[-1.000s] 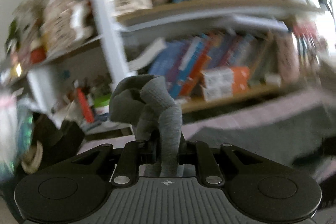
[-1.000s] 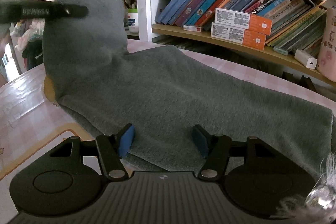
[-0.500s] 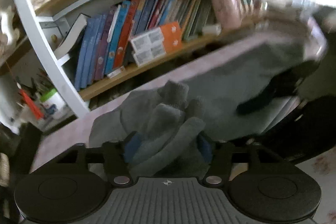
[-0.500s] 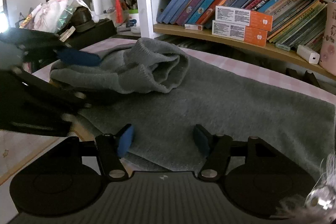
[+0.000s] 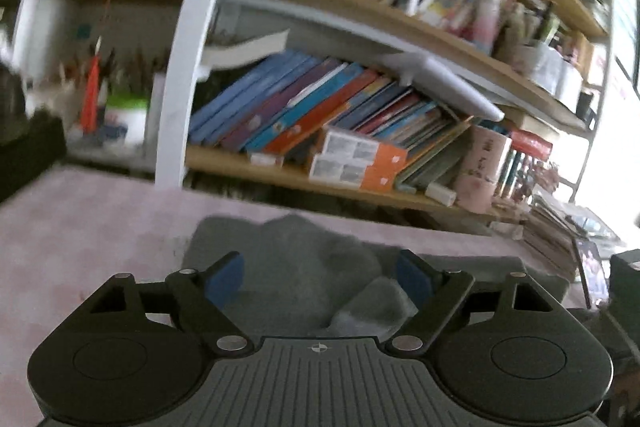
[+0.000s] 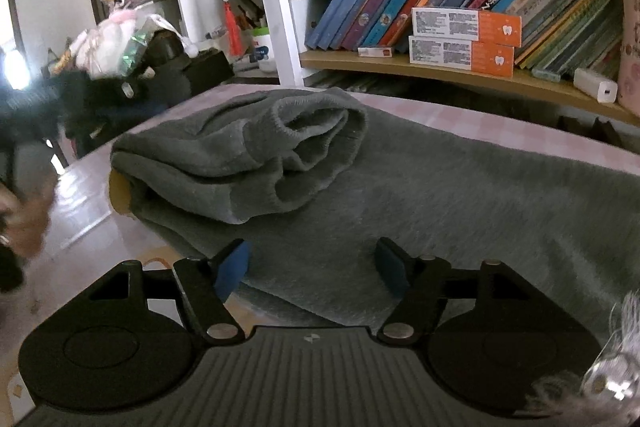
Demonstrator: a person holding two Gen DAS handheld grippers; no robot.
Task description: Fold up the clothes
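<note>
Daylight blows out the right edge of the left wrist view, where motion blur smears the bookshelf [image 5: 360, 131] and table [image 5: 80, 219]. The right wrist view is sharper, its left edge blurred and glaring; fisheye bends both views' shelves.

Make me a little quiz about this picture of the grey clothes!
1. True or false: the left hand-held gripper is shut on the garment.
2. What lies folded over on the garment's left end: the cuff, a book or a box?
3. What colour are the two boxes stacked on the shelf?

Key: 1. False, it is open. 2. The cuff. 3. Orange and white.
</note>
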